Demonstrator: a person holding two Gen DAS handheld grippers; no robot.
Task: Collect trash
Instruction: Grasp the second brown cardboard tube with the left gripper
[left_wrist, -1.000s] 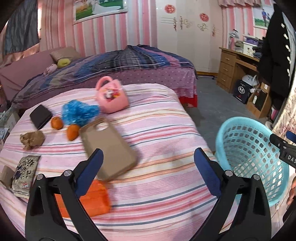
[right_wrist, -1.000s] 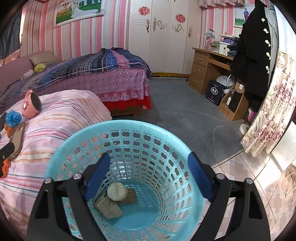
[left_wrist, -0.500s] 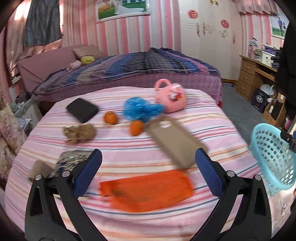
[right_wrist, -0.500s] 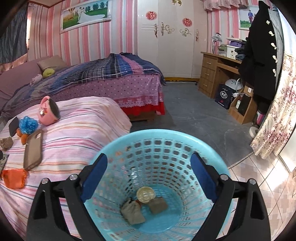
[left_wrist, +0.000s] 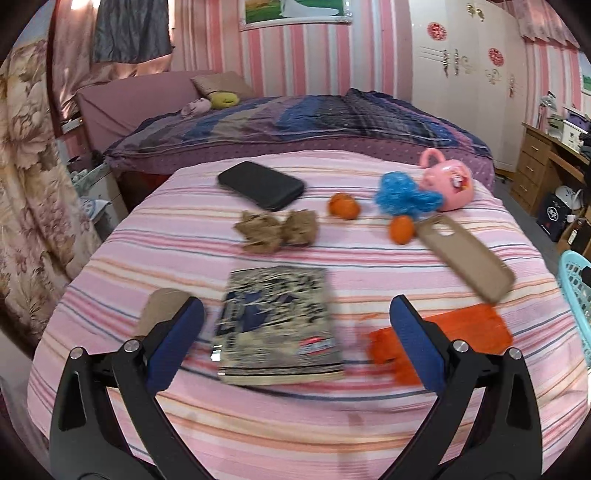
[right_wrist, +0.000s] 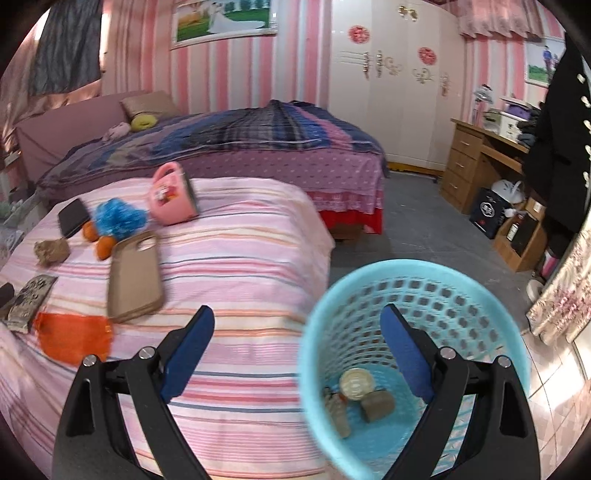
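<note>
Striped bed (left_wrist: 295, 424): near strip bare; patterned packet (left_wrist: 275, 325) and orange bag (left_wrist: 461, 332) lie just beyond; right half (right_wrist: 251, 258) bare up to blue basket (right_wrist: 491, 295); basket mouth unobstructed.

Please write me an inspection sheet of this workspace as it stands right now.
Surface: pink striped bedspread, things spread over its far half.
Job's things: crumpled brown paper and flat patterned packet on the bed; blue mesh basket beside the bed holds a round lid and scraps.
Clutter: black phone, tan phone case, two oranges, blue pompom, pink toy bag, orange mesh bag.
Grippers: left tool open, empty, above the packet; right tool open, empty, at the basket's rim.
Cables: nothing seen.
Surroundings: second bed, wardrobe, wooden desk.
</note>
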